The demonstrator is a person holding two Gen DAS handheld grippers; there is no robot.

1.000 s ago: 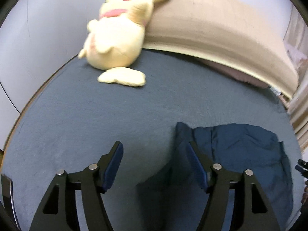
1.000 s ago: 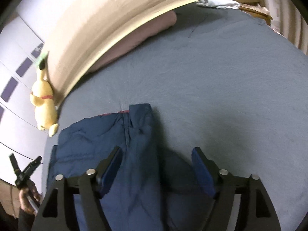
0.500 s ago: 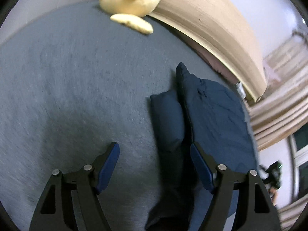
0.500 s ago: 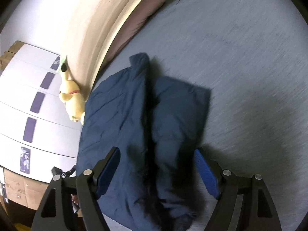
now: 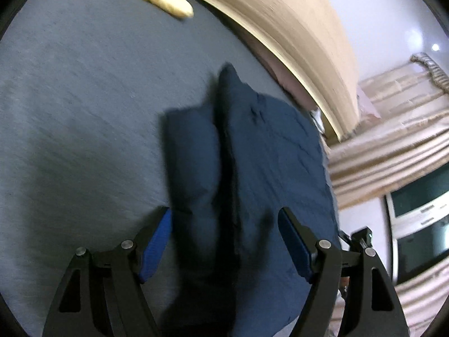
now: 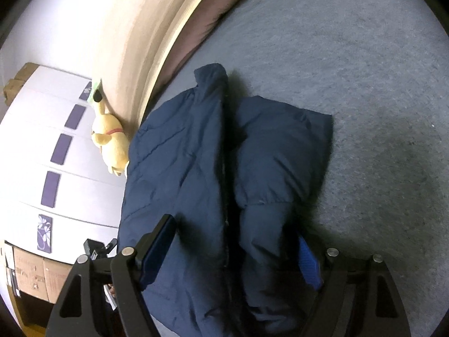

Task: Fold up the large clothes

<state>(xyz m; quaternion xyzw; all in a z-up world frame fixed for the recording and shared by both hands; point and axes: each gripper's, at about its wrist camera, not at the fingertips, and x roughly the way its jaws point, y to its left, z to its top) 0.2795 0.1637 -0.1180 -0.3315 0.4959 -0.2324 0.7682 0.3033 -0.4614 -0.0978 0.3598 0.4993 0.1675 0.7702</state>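
A navy puffer jacket [image 5: 269, 154] lies flat on the grey bed cover [image 5: 84, 98], collar toward the headboard. One sleeve [image 5: 193, 154] is folded along its side. My left gripper [image 5: 224, 241] hangs open low over the near end, its fingers on either side of the sleeve and the jacket's edge. In the right wrist view the same jacket [image 6: 174, 154] fills the middle, with a folded sleeve [image 6: 280, 146] on its right. My right gripper [image 6: 233, 252] is open and straddles that end. The sleeve's cuff hides part of its right pad [image 6: 308, 264].
A yellow plush toy [image 6: 110, 146] leans on the tan headboard [image 6: 126, 28], with a brown pillow [image 6: 213, 8] further along. Beige curtains [image 5: 393, 118] hang beyond the bed. White wardrobe doors [image 6: 42, 140] and cardboard boxes [image 6: 31, 278] stand on the other side.
Both grippers have sunk and tipped down toward the jacket. It has gone from lying ahead of the fingers to lying between them. The plush toy has slid to the frame edges.
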